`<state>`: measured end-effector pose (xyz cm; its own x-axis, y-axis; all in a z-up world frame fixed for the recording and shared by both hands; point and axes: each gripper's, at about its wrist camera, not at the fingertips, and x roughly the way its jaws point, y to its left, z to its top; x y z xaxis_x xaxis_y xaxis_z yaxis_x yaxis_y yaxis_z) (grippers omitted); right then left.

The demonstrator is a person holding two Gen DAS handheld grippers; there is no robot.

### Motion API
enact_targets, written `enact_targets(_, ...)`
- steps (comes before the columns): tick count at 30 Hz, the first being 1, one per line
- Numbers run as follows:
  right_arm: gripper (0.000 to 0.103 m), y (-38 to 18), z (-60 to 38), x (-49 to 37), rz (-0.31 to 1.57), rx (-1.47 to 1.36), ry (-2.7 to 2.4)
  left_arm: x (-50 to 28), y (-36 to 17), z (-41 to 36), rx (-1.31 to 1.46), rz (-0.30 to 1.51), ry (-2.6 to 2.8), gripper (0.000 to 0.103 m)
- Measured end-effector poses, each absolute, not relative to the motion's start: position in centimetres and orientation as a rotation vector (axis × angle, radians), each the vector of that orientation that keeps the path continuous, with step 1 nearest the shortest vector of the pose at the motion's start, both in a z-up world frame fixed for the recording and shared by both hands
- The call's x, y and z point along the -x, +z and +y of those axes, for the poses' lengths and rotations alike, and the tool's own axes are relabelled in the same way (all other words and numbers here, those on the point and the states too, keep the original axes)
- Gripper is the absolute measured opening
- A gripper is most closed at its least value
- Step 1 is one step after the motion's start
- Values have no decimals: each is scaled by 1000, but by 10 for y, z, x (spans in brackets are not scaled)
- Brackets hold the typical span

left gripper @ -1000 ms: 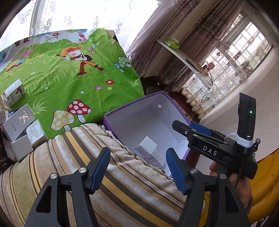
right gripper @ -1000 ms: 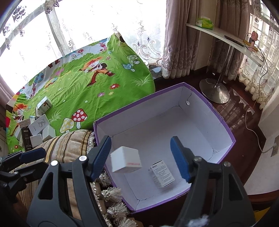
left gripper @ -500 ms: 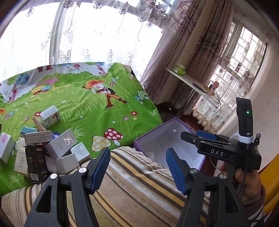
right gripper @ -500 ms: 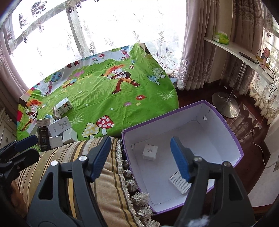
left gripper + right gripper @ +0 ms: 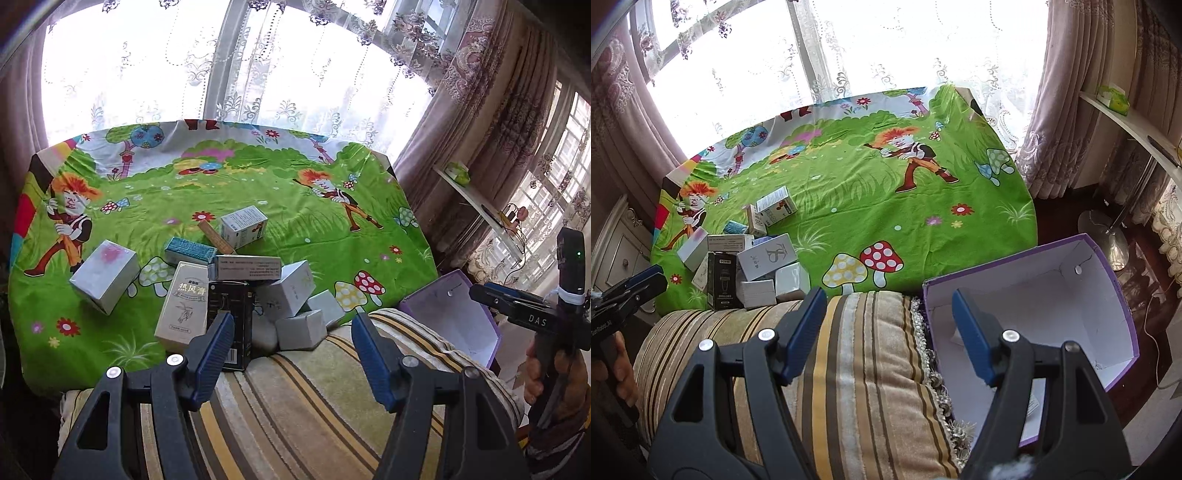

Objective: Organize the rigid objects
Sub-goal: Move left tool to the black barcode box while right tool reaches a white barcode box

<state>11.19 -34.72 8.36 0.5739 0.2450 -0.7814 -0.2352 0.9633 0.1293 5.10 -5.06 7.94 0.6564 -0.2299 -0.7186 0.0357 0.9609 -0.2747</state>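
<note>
Several small cartons lie heaped on the green cartoon cloth (image 5: 280, 206): a black box (image 5: 231, 325), a cream box with printed characters (image 5: 184, 306), white boxes (image 5: 288, 291) and a pink-topped white box (image 5: 105, 275). My left gripper (image 5: 291, 347) is open and empty, above the striped cushion (image 5: 295, 398) just short of the heap. My right gripper (image 5: 888, 334) is also open and empty, over the cushion (image 5: 857, 369) beside the purple box (image 5: 1115, 288). The same heap (image 5: 753, 266) shows far left in the right wrist view. The purple box's contents are mostly hidden behind the right finger.
The purple box (image 5: 495, 332) sits on the floor to the right of the cushion. Lace curtains and windows stand behind the cloth. A wall shelf (image 5: 1126, 122) and a lamp stand base (image 5: 1104, 236) are at the right. A hand (image 5: 554, 373) holds the other gripper at the right edge.
Both grippers swung left, away from the purple box toward the heap of cartons. A small white carton seen between the right jaws a second ago dropped into the purple box.
</note>
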Motion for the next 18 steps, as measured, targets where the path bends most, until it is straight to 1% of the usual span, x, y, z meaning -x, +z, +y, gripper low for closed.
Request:
enact_targets(6,74,79,-321,-124,942,7,342,-71,58,-26,271,906,-125,67)
enact_targets(14,74,79,-288,-139,954,37,415,-103,35,-24,241,979,-132,67)
enact_targets(18,77,78,-272,-147,968,37,452,-113,29,-28,214,999,-135,67)
